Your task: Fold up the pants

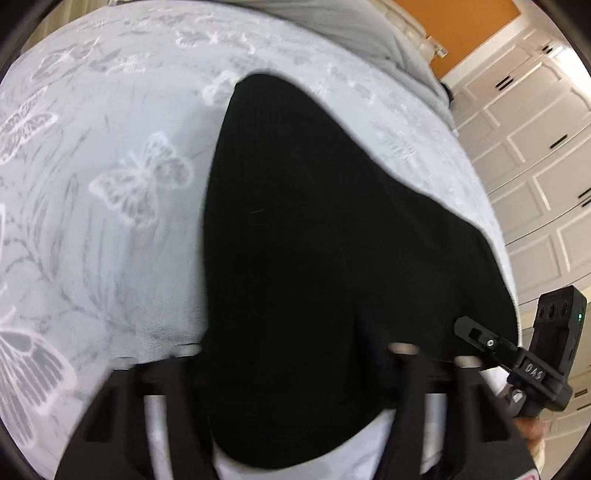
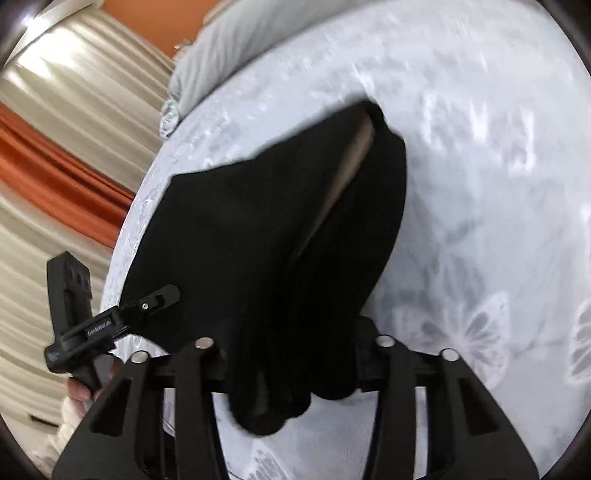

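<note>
Black pants (image 1: 314,240) lie on a pale bedspread with butterfly print (image 1: 110,184); the near end is lifted. In the left wrist view the cloth runs between my left gripper's fingers (image 1: 295,354), which are shut on it. In the right wrist view the pants (image 2: 258,240) show a tan inner strip (image 2: 351,162), and the bunched near end hangs between my right gripper's fingers (image 2: 295,347), shut on it. The right gripper (image 1: 480,332) shows at the pants' right edge in the left view. The left gripper (image 2: 162,295) shows at the left edge in the right view.
A grey folded blanket or pillow (image 1: 351,29) lies at the bed's far end. White panelled cupboards (image 1: 535,147) stand beside the bed, with an orange wall (image 1: 461,22) behind. Beige and orange curtains (image 2: 55,147) hang on the other side. The bedspread (image 2: 480,184) extends widely around the pants.
</note>
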{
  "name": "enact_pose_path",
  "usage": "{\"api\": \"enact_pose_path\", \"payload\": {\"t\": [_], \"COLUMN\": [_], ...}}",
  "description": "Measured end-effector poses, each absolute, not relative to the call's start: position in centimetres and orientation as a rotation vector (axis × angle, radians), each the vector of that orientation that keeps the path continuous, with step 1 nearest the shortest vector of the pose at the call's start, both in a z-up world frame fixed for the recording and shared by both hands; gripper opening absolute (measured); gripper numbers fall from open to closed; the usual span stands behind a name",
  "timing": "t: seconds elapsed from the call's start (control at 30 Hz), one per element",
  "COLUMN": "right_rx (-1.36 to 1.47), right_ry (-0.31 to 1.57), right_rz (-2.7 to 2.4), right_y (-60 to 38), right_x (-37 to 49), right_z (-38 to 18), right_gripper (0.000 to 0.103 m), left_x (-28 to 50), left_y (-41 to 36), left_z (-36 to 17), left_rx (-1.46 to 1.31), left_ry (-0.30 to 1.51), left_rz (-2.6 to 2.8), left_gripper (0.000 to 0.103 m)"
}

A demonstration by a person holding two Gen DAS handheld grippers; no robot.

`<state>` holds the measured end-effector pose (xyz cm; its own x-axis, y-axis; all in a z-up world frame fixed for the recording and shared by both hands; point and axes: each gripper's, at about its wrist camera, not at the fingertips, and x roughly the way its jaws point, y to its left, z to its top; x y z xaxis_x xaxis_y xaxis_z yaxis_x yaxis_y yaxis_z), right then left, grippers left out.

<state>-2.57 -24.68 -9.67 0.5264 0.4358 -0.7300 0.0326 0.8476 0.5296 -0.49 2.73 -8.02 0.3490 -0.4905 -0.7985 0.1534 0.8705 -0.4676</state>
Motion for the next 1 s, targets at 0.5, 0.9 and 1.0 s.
{"api": "enact_pose_path", "payload": {"t": [0.5, 0.9, 1.0], "right_rx": [0.402, 0.455, 0.466], "right_ry": [0.586, 0.465, 0.562], "right_rz": [0.387, 0.404, 0.362], "right_y": [-24.4, -28.0, -28.0], "right_x": [-1.0, 20.3, 24.9], "right_z": [8.1, 4.3, -2.2], "right_gripper": [0.037, 0.038, 0.039], "left_x": [1.6, 21.2, 25.4], "left_y": [2.3, 0.2, -0.6], "left_z": [10.4, 7.4, 0.8], "left_rx": [-0.260, -0.175, -0.136], "left_ry": [0.741, 0.556, 0.619], "left_rz": [-0.565, -0.456, -0.426], "left_gripper": [0.023, 0.026, 0.027]}}
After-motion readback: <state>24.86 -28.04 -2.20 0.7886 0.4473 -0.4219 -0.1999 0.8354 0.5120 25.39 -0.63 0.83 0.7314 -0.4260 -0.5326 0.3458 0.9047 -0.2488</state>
